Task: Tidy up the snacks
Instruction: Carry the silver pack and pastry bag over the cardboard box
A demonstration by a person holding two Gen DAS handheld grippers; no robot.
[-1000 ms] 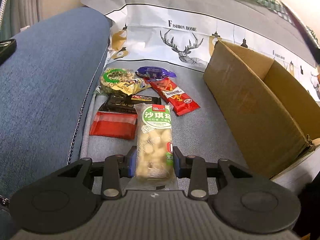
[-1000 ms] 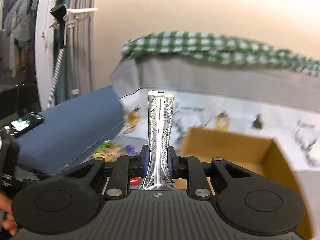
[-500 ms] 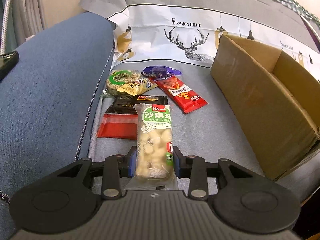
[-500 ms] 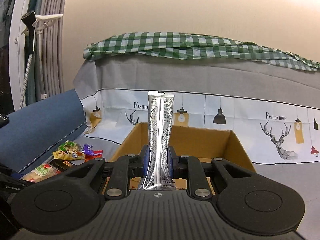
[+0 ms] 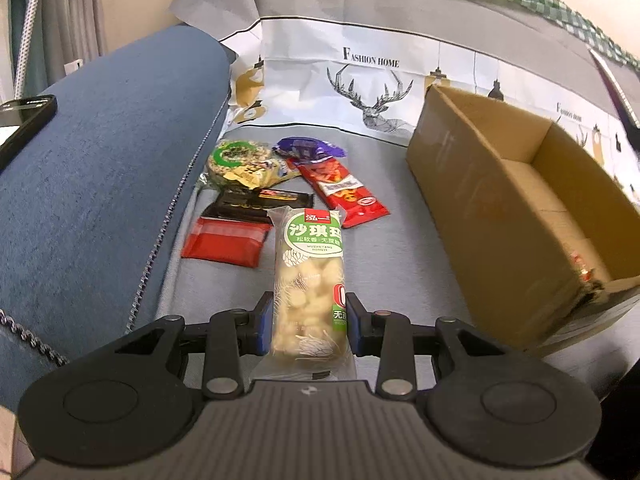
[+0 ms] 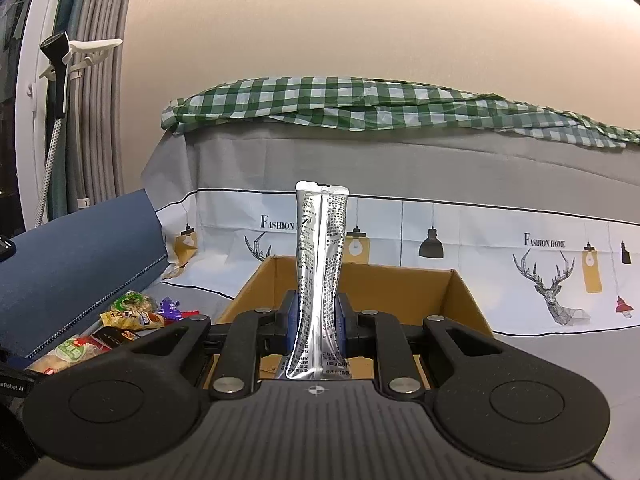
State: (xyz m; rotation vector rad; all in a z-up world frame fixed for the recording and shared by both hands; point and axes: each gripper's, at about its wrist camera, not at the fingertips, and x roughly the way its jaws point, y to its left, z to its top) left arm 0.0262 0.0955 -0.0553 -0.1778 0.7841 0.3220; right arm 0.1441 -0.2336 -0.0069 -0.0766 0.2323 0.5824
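Both grippers stay clamped: left gripper (image 5: pixel 309 322) on the clear green-label pastry pack (image 5: pixel 310 276), right gripper (image 6: pixel 319 322) on the upright silver foil sachet (image 6: pixel 319 276). Since a second ago, right swung over the open brown cardboard box (image 6: pixel 404 280); left drifted toward it, above the sofa's snack pile (image 5: pixel 276 184).

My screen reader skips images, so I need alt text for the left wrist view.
The left hand-held gripper is shut on a clear snack pack with a green label. Beyond it, more snack packets lie on a grey cover beside a blue cushion, with an open cardboard box to the right.
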